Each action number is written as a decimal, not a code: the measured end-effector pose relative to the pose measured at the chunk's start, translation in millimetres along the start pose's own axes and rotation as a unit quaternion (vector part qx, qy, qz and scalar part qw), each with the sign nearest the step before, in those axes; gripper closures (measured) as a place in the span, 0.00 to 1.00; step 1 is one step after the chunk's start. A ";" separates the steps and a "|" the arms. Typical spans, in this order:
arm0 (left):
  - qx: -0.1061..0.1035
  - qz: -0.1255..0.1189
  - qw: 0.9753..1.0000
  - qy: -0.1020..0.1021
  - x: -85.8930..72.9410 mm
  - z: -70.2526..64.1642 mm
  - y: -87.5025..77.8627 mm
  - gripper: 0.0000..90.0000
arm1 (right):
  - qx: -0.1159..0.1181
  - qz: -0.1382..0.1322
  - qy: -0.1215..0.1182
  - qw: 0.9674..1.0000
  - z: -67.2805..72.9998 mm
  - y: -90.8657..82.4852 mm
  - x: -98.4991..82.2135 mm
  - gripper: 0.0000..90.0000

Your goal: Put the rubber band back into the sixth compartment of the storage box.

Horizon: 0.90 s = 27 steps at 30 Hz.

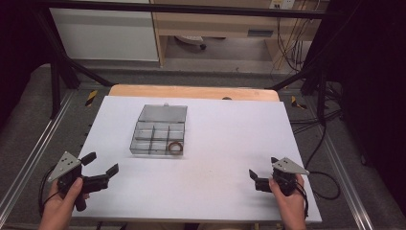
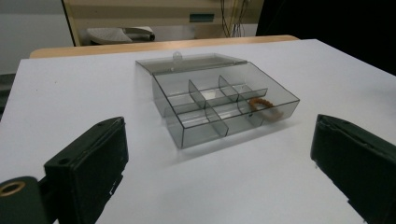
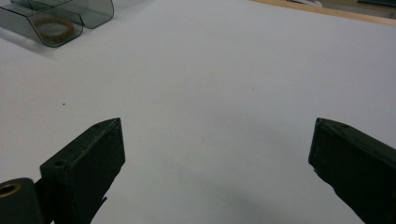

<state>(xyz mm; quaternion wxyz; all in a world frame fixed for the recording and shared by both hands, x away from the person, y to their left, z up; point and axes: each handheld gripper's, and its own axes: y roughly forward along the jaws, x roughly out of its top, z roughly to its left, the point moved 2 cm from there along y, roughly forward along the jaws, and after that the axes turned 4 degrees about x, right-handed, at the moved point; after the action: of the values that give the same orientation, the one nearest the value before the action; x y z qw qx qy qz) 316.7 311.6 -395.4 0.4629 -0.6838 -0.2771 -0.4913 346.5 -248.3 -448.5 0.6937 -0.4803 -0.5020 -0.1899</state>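
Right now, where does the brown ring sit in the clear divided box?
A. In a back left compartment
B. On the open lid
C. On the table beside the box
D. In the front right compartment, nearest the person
D: in the high view the brown ring lies inside the clear divided box, in its near right corner compartment.

ring [image 1: 175, 147] in box's [image 1: 158, 130] near right compartment (lid behind)

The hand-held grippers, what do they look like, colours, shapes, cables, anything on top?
Both are black. The left hand-held gripper and the right hand-held gripper each carry a grey three-cornered plate on top, and a black cable trails from each. Their jaws are blocky, flat-faced and black; a brass-coloured ring shows at the base in each gripper view. No sleeves show on the forearms.
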 end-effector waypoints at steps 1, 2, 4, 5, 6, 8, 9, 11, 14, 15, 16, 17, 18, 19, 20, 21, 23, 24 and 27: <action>0.002 0.003 1.000 0.001 -2.4 1.5 -0.6 0.05 | 0.000 0.000 0.000 1.000 0.0 0.0 0.0 0.05; 0.002 0.003 1.000 -0.003 -5.1 2.4 -0.7 0.05 | 0.000 0.000 0.000 1.000 0.0 0.0 0.0 0.05; 0.006 0.006 1.000 -0.007 -10.6 4.9 -0.7 0.05 | 0.000 0.000 0.000 1.000 0.1 0.0 0.0 0.05; 0.007 0.009 1.000 -0.009 -13.3 6.2 -0.5 0.05 | 0.000 0.000 -0.001 1.000 0.0 -0.1 -0.1 0.05; 0.008 0.010 1.000 -0.012 -15.9 7.0 -0.2 0.05 | 0.000 0.000 -0.001 1.000 0.0 -0.1 -0.2 0.05; 0.009 0.013 1.000 -0.013 -20.4 7.9 0.7 0.05 | 0.001 0.000 -0.002 1.000 -0.1 0.1 -0.3 0.05; 0.009 0.013 1.000 -0.012 -22.3 8.0 1.3 0.05 | 0.001 0.000 -0.001 1.000 -0.1 0.1 -0.3 0.05; 0.011 0.016 1.000 -0.011 -25.7 8.0 2.7 0.05 | 0.001 0.001 -0.002 1.000 -0.2 0.1 -0.5 0.05; 0.009 0.019 1.000 -0.007 -30.1 6.9 5.2 0.05 | 0.001 0.000 0.000 1.000 -0.2 0.1 -0.6 0.05; 0.009 0.019 1.000 -0.003 -31.6 6.4 6.6 0.05 | 0.001 0.000 0.000 1.000 -0.2 0.2 -0.6 0.05; 0.008 0.020 1.000 -0.003 -33.3 5.7 7.8 0.05 | 0.002 0.000 0.000 1.000 -0.2 0.2 -0.6 0.05; 0.007 0.023 1.000 0.000 -34.9 5.1 8.9 0.05 | 0.003 0.000 0.002 1.000 -0.3 0.3 -0.7 0.05; 0.007 0.023 1.000 0.001 -36.2 4.4 10.3 0.05 | 0.004 0.000 0.004 1.000 -0.5 0.2 -0.8 0.05; 0.005 0.024 1.000 0.003 -37.4 3.6 11.3 0.05 | 0.005 -0.001 0.004 1.000 -0.8 0.3 -0.9 0.05; 0.003 0.026 1.000 0.005 -38.4 2.6 12.3 0.05 | 0.005 -0.001 0.007 1.000 -0.9 0.3 -1.0 0.05; 0.001 0.027 1.000 0.007 -39.6 1.3 13.4 0.05 | 0.006 -0.002 0.008 1.000 -1.2 0.4 -1.1 0.05; 0.000 0.030 0.999 0.022 -41.4 -1.4 15.6 0.05 | 0.004 0.000 0.007 1.000 -2.0 0.9 -1.6 0.05; -0.001 0.032 0.999 0.024 -42.2 -3.1 16.8 0.05 | 0.004 0.001 0.008 1.000 -2.0 1.4 -2.0 0.04; -0.006 0.043 0.998 0.038 -44.2 -8.4 21.0 0.05 | 0.007 0.009 0.015 1.000 -2.0 3.6 -3.9 0.04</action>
<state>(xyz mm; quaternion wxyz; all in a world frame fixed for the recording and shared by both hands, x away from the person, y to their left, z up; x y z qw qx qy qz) 314.6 298.6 -443.3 0.4895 -0.6786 -0.2266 -0.4986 348.5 -249.1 -453.7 0.7062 -0.4771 -0.4887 -0.1866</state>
